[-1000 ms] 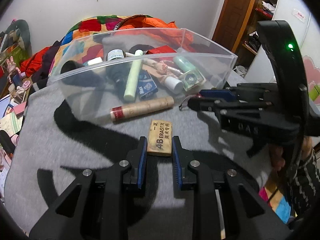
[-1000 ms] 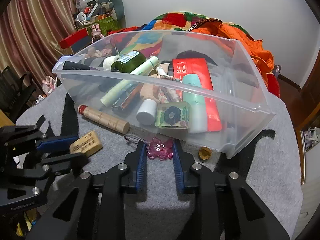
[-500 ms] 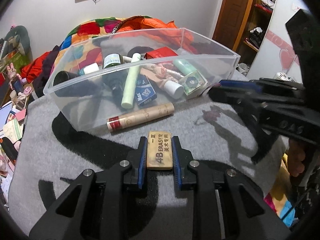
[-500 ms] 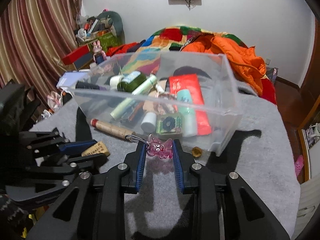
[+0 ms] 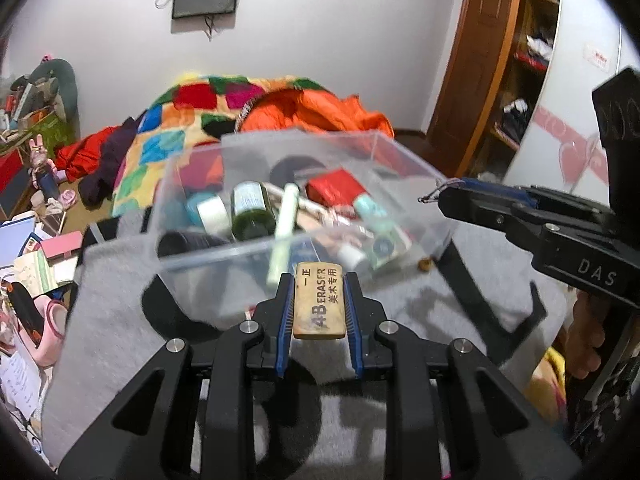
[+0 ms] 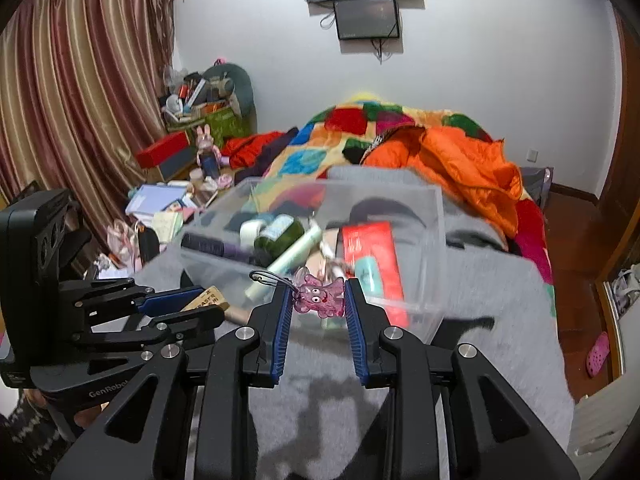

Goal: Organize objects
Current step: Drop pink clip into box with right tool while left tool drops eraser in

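My left gripper (image 5: 319, 284) is shut on a tan 4B eraser (image 5: 319, 304) and holds it above the grey cloth, just in front of the clear plastic bin (image 5: 224, 251). My right gripper (image 6: 318, 290) is shut on a pink translucent keychain charm (image 6: 320, 295) with a wire loop, raised before the bin's (image 6: 436, 240) near wall. The right gripper also shows in the left wrist view (image 5: 448, 196), and the left gripper with the eraser (image 6: 210, 299) in the right wrist view. The bin holds bottles, tubes and a red packet.
A grey cloth (image 5: 120, 280) covers the table. A small brown bit (image 5: 425, 265) lies on it by the bin's right corner. Behind are a bed with a colourful quilt (image 6: 360, 128), floor clutter at left (image 5: 28, 248) and a wooden door (image 5: 480, 60).
Both grippers have lifted off the cloth with their objects, the eraser and the charm, and risen toward the level of the bin's rim. The wooden tube on the cloth is now out of sight.
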Tool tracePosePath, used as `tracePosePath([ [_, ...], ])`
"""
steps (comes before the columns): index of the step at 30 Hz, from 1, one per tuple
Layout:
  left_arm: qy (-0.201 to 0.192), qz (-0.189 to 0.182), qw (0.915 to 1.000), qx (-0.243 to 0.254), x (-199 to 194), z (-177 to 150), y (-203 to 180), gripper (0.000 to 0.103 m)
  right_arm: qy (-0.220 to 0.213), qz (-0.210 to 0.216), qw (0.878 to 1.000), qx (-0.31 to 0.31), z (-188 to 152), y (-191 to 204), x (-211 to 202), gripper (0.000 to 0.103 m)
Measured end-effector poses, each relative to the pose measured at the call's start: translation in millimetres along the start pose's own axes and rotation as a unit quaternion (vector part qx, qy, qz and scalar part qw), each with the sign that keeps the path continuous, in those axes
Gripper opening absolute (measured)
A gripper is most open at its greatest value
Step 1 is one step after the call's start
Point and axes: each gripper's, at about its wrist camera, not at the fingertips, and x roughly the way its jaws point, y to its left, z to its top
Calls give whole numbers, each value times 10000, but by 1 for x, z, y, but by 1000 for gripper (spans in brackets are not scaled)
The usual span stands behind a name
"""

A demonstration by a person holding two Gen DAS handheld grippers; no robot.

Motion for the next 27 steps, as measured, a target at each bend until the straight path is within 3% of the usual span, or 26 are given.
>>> tracePosePath([
  [13,-427,143,9989,-128,-5,43,16,23,-331,-71,9994,20,34,-3,5,24],
  [27,-17,206,9995,-249,43,55,33,23,280,-199,9994,-29,29,-8,64,24],
])
